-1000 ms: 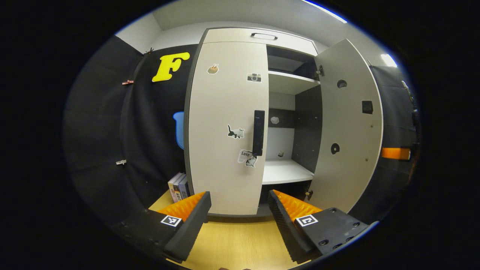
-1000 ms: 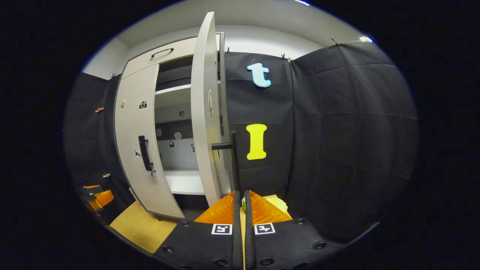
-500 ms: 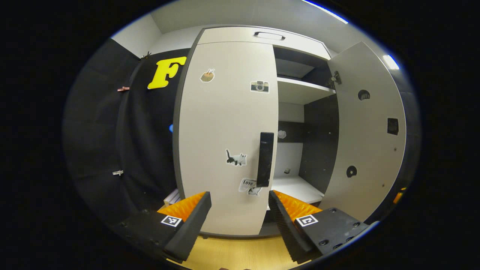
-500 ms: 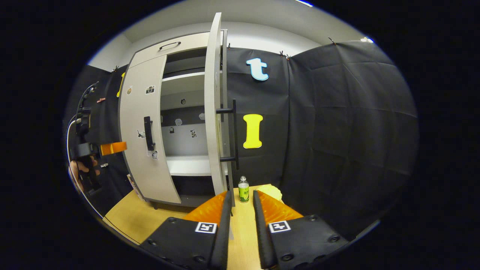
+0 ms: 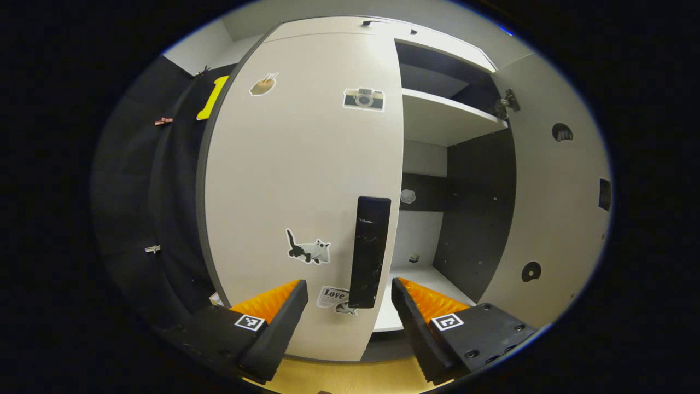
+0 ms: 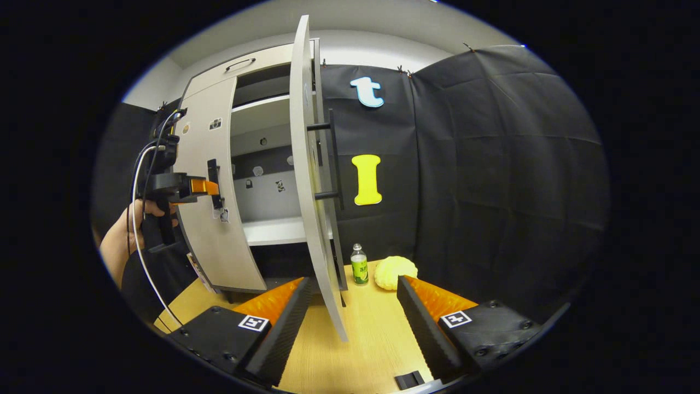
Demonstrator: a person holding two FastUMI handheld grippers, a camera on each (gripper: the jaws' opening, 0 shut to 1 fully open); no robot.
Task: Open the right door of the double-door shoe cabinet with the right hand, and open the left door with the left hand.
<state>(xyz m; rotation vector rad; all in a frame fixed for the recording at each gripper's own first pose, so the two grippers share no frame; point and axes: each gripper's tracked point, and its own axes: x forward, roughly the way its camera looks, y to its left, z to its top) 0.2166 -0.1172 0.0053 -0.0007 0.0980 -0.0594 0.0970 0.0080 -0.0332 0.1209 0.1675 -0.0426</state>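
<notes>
stickers on the shut left door (image 5: 306,180) include one reading "love", half hidden behind its black handle (image 5: 369,251). left gripper (image 5: 350,306) gapes wide, just near that handle. right gripper (image 6: 353,306) gapes too, around the open right door (image 6: 309,180) edge. bottle (image 6: 359,265) label too small to read.

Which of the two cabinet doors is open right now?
The right door, swung out edge-on with its bar handle facing away. The left door, covered in stickers, is shut, its black handle between the left gripper's open fingers.
</notes>
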